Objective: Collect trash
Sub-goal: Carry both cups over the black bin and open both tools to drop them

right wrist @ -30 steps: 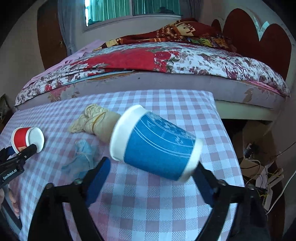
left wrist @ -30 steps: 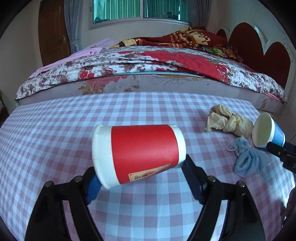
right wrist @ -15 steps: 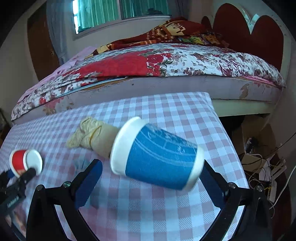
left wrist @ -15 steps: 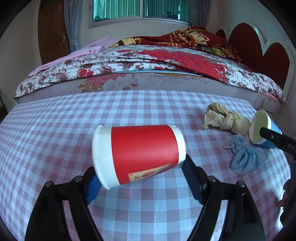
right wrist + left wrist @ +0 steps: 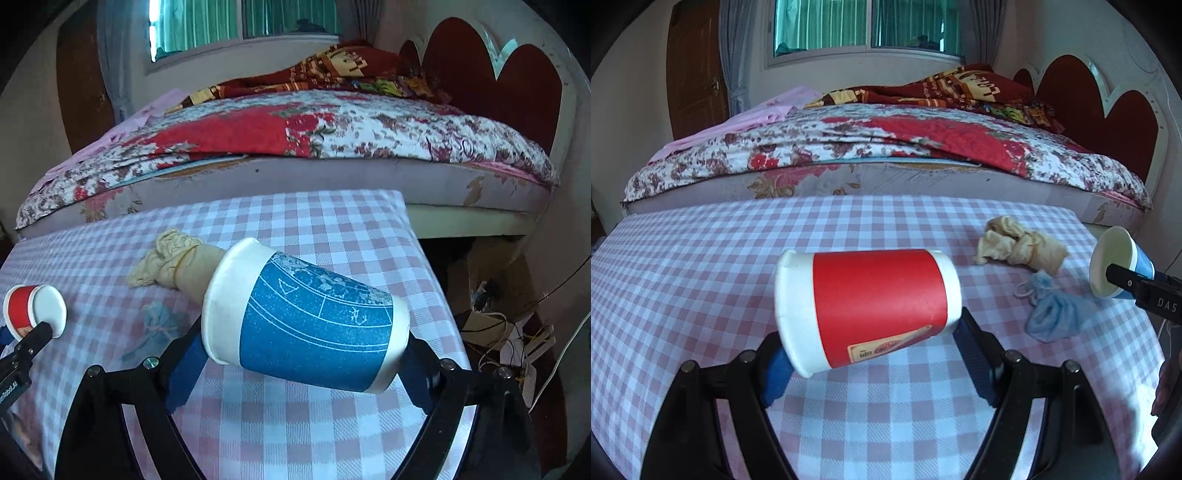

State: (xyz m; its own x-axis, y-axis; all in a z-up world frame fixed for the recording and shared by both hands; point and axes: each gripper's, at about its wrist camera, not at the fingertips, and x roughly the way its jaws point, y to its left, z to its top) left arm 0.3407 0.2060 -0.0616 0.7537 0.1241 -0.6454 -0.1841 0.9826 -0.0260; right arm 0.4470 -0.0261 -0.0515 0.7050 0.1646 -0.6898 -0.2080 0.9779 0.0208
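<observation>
Red-and-white paper cup (image 5: 868,306) pinched sideways in left gripper (image 5: 868,354) above checked tablecloth (image 5: 683,280); blue-and-white paper cup (image 5: 306,321) likewise in right gripper (image 5: 299,369). Thin walls could crush or slip if squeeze changes.

The left tool (image 5: 871,354) is a matte black frame that forks into two angular arms, each with a pair of round silver screw heads set along its upper edge. Its fingers (image 5: 975,363) carry blue pads with a finely ribbed face. The right tool (image 5: 299,373) has the same build: black forked arms, silver screws near the joints, and blue pads (image 5: 186,373) on the inner sides of the fingers. Seen from the left wrist view, the right tool's black side shows small screw dots and white printed letters reading "DAS". From the right wrist view, the left tool's black side bears white lettering too small to read.
</observation>
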